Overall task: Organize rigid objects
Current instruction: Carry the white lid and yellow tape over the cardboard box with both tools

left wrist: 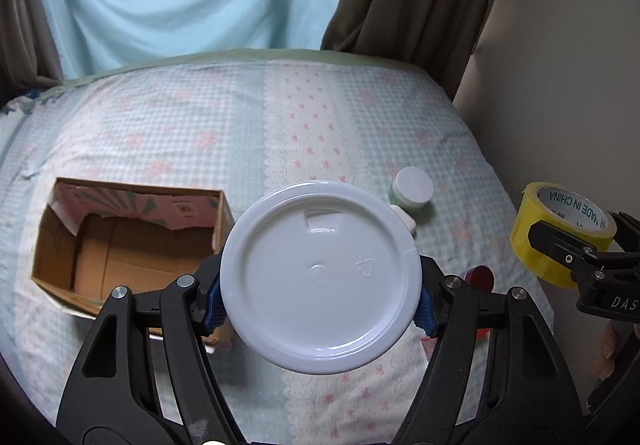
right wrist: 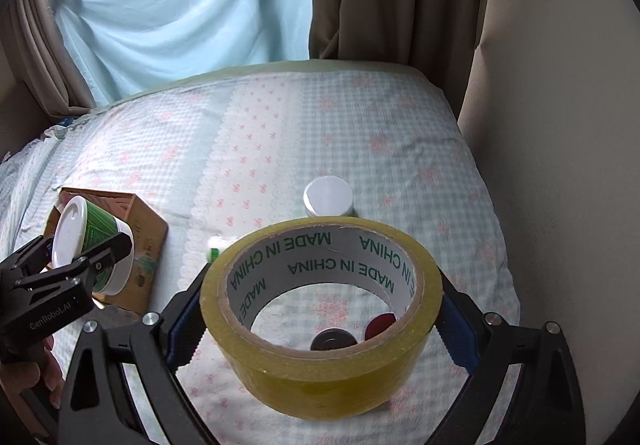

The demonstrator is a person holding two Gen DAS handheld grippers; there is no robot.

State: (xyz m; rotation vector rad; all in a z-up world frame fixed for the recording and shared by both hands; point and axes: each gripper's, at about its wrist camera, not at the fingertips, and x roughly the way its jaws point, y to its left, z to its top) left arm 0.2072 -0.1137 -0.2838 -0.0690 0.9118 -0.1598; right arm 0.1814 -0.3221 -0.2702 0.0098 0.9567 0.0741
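Observation:
My left gripper [left wrist: 320, 301] is shut on a round white tub [left wrist: 320, 277], blue pads against its sides and its base facing the camera. The right wrist view shows the tub's green label [right wrist: 100, 229], lifted beside the open cardboard box [right wrist: 148, 233]. My right gripper [right wrist: 320, 321] is shut on a yellow tape roll [right wrist: 320, 377] printed "MADE IN CHINA", held above the bed. In the left wrist view that tape roll [left wrist: 540, 267] hangs at the right edge, and the cardboard box [left wrist: 52, 241] lies left of the tub.
On the checked bedsheet [left wrist: 200, 125] stand a small jar with a white lid [right wrist: 328, 197], a small white object [right wrist: 216, 245], a red cap [right wrist: 380, 325] and a dark ring [right wrist: 334, 339]. A wall [right wrist: 560, 165] borders the bed on the right, curtains at the back.

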